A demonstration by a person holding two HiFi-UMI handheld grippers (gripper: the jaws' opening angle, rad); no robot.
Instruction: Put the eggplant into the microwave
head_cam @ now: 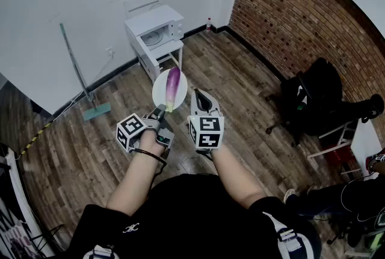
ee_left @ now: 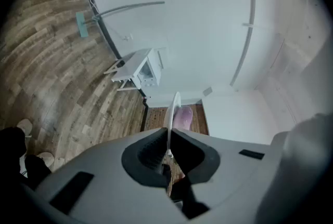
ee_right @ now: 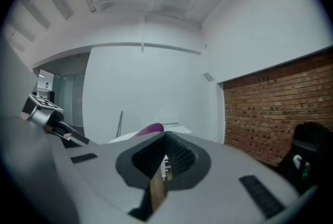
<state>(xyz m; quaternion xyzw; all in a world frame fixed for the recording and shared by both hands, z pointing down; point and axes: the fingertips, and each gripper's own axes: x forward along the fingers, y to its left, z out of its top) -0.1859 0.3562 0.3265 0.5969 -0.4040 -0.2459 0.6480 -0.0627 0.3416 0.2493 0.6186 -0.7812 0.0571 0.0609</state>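
Observation:
A purple eggplant (head_cam: 172, 86) lies on a white plate (head_cam: 160, 91) held out in front of me above the wooden floor. My left gripper (head_cam: 159, 112) is shut on the plate's near rim. In the left gripper view the plate (ee_left: 171, 114) stands edge-on between the jaws, with the eggplant (ee_left: 183, 117) behind it. My right gripper (head_cam: 201, 97) is just right of the plate, shut and empty. From the right gripper view the eggplant (ee_right: 150, 128) shows over the jaws. The white microwave (head_cam: 159, 28) sits on a small white stand by the far wall; the same microwave (ee_left: 149, 67) appears in the left gripper view.
A long-handled mop (head_cam: 82, 80) leans on the white wall left of the microwave. A small bottle (head_cam: 209, 24) stands in the corner by the brick wall (head_cam: 295, 17). A black chair (head_cam: 315, 103) is at the right.

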